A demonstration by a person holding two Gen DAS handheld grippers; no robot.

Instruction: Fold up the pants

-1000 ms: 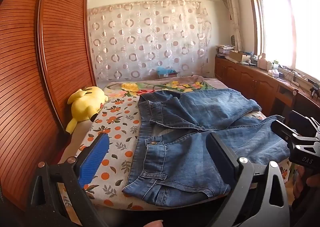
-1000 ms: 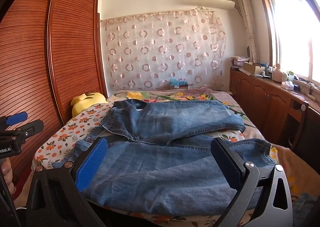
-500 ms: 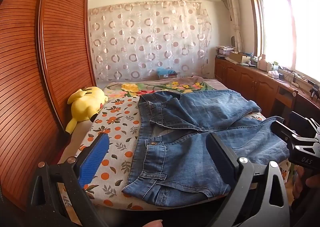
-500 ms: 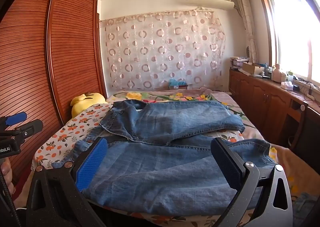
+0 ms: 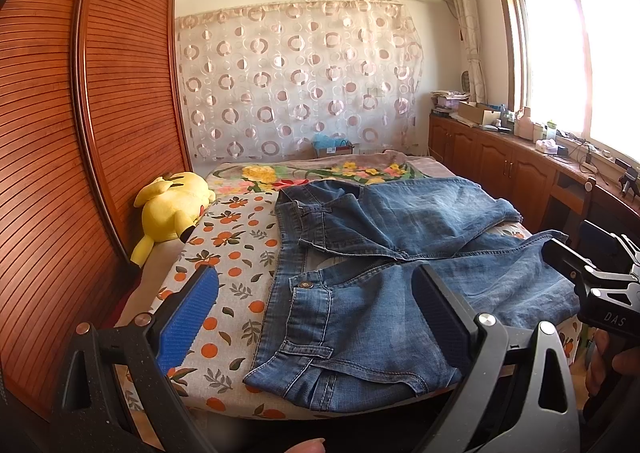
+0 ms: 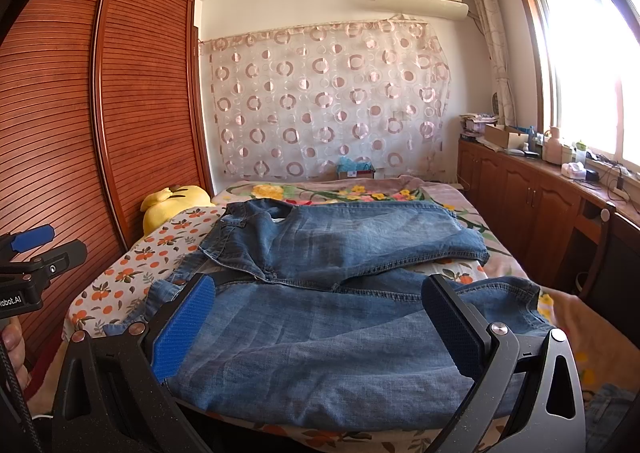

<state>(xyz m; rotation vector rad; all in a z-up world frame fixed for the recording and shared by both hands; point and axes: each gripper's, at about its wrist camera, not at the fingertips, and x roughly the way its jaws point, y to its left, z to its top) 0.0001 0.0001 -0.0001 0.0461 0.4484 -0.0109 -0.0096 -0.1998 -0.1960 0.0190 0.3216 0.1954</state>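
Your sunlit bedroom.
You face a circle-patterned curtain (image 5: 300,81), louvred wooden wardrobe (image 5: 80,113) on one side, bright window (image 6: 592,65) over low cabinets (image 6: 532,209).

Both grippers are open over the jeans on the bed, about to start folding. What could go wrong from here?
1. The jeans hang over the near edge of the bed; tugging toward you may drag them off.
2. The far leg already lies crumpled; folding now could trap wrinkles.
3. The left gripper faces the thick waistband, which may slip from a shallow pinch.
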